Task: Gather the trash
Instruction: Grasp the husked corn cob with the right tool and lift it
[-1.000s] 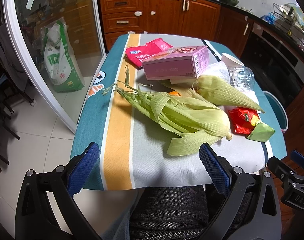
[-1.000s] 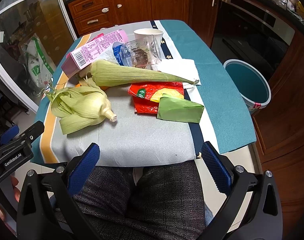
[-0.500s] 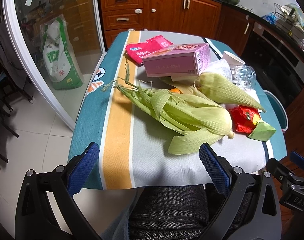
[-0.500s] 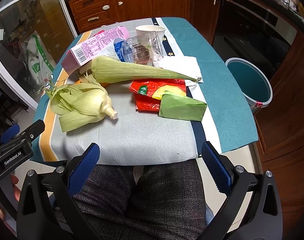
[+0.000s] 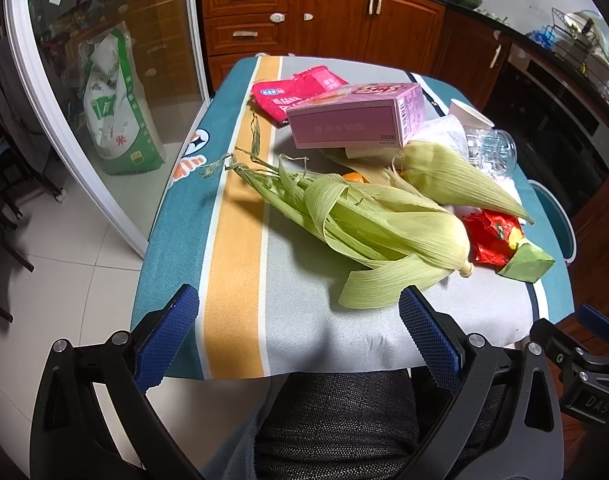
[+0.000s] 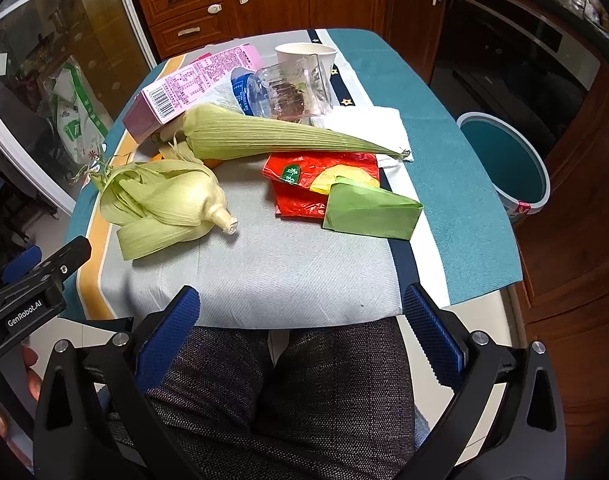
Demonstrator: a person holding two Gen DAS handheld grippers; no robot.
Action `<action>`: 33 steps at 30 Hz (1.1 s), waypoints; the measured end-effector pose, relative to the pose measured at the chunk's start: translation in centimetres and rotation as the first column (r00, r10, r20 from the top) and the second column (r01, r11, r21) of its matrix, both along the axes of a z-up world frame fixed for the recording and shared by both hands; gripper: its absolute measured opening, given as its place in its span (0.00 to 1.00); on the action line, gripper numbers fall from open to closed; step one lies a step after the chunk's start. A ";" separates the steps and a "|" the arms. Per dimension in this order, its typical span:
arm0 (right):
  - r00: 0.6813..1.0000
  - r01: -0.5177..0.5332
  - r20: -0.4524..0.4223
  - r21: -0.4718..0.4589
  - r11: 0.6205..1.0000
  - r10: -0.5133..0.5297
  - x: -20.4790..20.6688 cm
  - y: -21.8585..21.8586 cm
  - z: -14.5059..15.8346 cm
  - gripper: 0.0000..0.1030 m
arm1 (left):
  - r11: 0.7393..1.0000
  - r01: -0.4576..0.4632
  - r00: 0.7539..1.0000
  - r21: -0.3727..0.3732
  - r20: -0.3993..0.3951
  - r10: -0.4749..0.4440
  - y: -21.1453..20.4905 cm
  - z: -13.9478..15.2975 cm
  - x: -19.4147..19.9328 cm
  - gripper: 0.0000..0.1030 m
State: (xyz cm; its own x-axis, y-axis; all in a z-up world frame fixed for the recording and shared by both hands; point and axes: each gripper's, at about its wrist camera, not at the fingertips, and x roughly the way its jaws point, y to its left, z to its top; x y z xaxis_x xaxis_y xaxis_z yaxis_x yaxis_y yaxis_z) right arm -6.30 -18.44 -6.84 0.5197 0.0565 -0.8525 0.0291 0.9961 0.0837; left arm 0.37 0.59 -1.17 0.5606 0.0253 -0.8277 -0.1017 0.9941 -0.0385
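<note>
Change since a second earlier: both claws had drawn slightly nearer the table (image 5: 232, 312); no item on it had shifted.

Left claw (image 5: 300, 336): jaws spread wide, holding nothing, hovering off the near table edge above the person's lap.
Right claw (image 6: 300, 320): likewise wide apart and empty, at the near edge.

Trash on the table, all uncollected:
- loose corn husks (image 6: 160, 204), nearest the left claw
- cone-shaped corn husk (image 6: 272, 136), lying across the pile
- pink carton (image 5: 356, 120), resting on other items
- pink wrapper (image 5: 292, 92), at the far end
- red wrapper (image 6: 320, 180), with a green folded paper (image 6: 368, 212) partly on top
- white tissue (image 6: 368, 124), under the cone husk's tip

Containers:
- bin (image 6: 504, 164), on the floor beside the table's right side; interior appeared empty
- paper cup (image 6: 304, 52), upright; contents not visible
- clear plastic bottle (image 6: 288, 92), on its side, crushed; seemingly empty

Risks, as judged:
- husks were layered and loose, so a pinch could lift a few leaves and shed the rest
- pulling from the overlapped pile could topple the cup or roll the bottle off
- thin wrappers lying flat could slip the jaws, or the cloth could get snagged
- the bin sat below table height, so light pieces released early could miss it
</note>
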 end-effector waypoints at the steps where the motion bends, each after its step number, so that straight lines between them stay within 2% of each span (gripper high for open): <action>1: 1.000 -0.003 -0.002 0.000 1.000 0.003 0.1 0.0 0.0 0.95 | 1.000 0.001 1.000 -0.001 -0.002 -0.001 0.1 -0.1 0.1 0.97; 4: 0.999 -0.032 -0.001 0.003 0.999 0.032 0.4 0.3 0.1 0.95 | 1.000 0.004 1.000 0.009 0.008 -0.004 0.5 0.0 0.5 0.97; 8: 0.981 -0.181 0.072 -0.019 0.983 0.182 0.9 2.0 0.7 0.95 | 0.999 0.047 0.998 -0.013 0.050 -0.046 1.7 0.0 1.4 0.97; 11: 0.944 -0.310 0.076 -0.119 0.943 0.320 1.5 5.0 0.2 0.95 | 0.997 0.068 0.997 -0.041 0.044 -0.066 2.7 -0.1 2.5 0.97; 18: 0.843 -0.520 0.040 -0.198 0.831 0.537 5.3 11.3 -1.2 0.95 | 0.998 0.062 0.997 0.004 0.037 -0.063 5.2 0.4 5.7 0.97; 21: 0.820 -0.564 -0.013 -0.181 0.805 0.572 7.4 12.8 -2.7 0.95 | 0.999 0.046 0.998 -0.002 0.035 -0.046 6.7 0.6 6.6 0.97; 23: 0.818 -0.562 -0.020 -0.240 0.792 0.574 8.4 13.6 -3.4 0.95 | 0.999 0.036 0.999 -0.008 0.029 -0.036 7.6 0.5 7.4 0.97; 27: 0.825 -0.557 -0.043 -0.235 0.797 0.563 9.7 13.4 -4.2 0.95 | 1.000 0.026 1.000 -0.015 0.009 -0.025 8.4 0.0 8.5 0.97; 30: 0.825 -0.554 -0.069 -0.287 0.781 0.560 10.3 13.5 -5.3 0.95 | 0.999 0.031 0.999 -0.027 -0.015 -0.032 8.3 -0.8 9.2 0.97; 31: 0.827 -0.551 -0.071 -0.297 0.780 0.557 10.4 13.4 -5.6 0.92 | 0.999 0.034 0.999 -0.029 -0.021 -0.035 8.3 -1.0 9.4 0.97; 32: 0.835 -0.537 -0.062 -0.312 0.784 0.547 10.4 13.0 -5.6 0.81 | 0.999 0.040 0.999 -0.031 -0.026 -0.040 8.1 -1.1 9.7 0.97; 33: 0.840 -0.525 -0.047 -0.323 0.788 0.540 10.2 12.7 -5.4 0.75 | 0.999 0.043 0.999 -0.030 -0.027 -0.044 7.9 -1.3 9.8 0.97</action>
